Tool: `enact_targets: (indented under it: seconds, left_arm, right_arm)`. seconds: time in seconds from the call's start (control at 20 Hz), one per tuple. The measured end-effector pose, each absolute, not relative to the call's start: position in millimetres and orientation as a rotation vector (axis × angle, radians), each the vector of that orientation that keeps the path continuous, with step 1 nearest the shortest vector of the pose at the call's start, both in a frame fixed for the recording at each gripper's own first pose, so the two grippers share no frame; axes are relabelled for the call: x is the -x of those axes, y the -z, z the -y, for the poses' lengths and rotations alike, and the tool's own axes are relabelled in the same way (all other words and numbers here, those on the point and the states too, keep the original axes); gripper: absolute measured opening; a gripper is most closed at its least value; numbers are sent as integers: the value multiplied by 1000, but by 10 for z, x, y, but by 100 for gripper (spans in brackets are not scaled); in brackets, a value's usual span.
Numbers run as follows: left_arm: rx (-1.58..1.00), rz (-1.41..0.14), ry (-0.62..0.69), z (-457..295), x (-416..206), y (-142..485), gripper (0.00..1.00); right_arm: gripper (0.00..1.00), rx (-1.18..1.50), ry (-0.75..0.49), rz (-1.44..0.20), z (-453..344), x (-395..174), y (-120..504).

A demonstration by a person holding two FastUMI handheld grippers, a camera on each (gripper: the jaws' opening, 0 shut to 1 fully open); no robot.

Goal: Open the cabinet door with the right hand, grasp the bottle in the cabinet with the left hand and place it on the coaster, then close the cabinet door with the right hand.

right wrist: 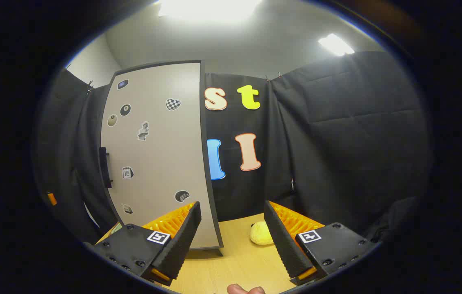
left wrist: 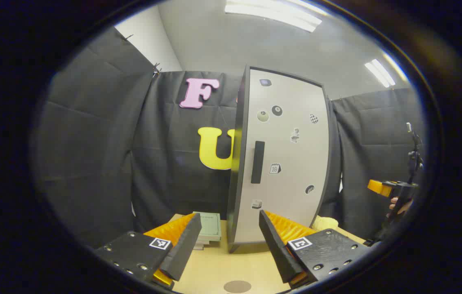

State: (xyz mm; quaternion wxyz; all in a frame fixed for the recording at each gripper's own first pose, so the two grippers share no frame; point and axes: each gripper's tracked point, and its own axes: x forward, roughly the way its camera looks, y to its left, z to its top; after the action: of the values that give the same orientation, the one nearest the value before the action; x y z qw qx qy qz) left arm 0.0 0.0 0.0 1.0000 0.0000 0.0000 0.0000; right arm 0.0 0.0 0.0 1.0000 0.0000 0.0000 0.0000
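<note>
I judged the first step barely begun: the cabinet stood on the counter with its door closed. My right claw hung open and empty, facing the door's hinge edge, well apart from the handle on the door's far side. The next move called for swinging that claw across to the handle, closing on it and pulling the door open.

My left claw was also wide open, holding nothing, waiting in front of the door just below the handle. The coaster lay on the counter in front of the cabinet, cut off at the view's bottom.

The bottle was hidden behind the shut door, so I could not tell where it stood inside. A yellow lump beside the cabinet was too blurred to name.
</note>
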Motion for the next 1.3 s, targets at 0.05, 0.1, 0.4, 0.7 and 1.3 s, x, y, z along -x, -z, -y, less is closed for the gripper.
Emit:
enact_targets:
  seconds: [0.05,0.1,0.4,0.7,1.3]
  left_arm:
    - [1,-2,-1,-3,-2,12,88]
    - [2,-3,-3,-11,-2,17,88]
    - [8,-11,-17,-64,-36,67,86]
    - [-2,-24,-32,-122,3,141,86]
    - [3,-44,-66,-256,140,324,88]
  right_arm:
    - [98,5,-3,-5,-15,-12,13]
    - [98,7,-3,-17,-18,-13,19]
    - [98,-8,-16,-40,-79,-24,36]
    - [98,-20,-37,-44,-193,-69,-2]
    - [98,-8,-157,-25,-775,-233,-351]
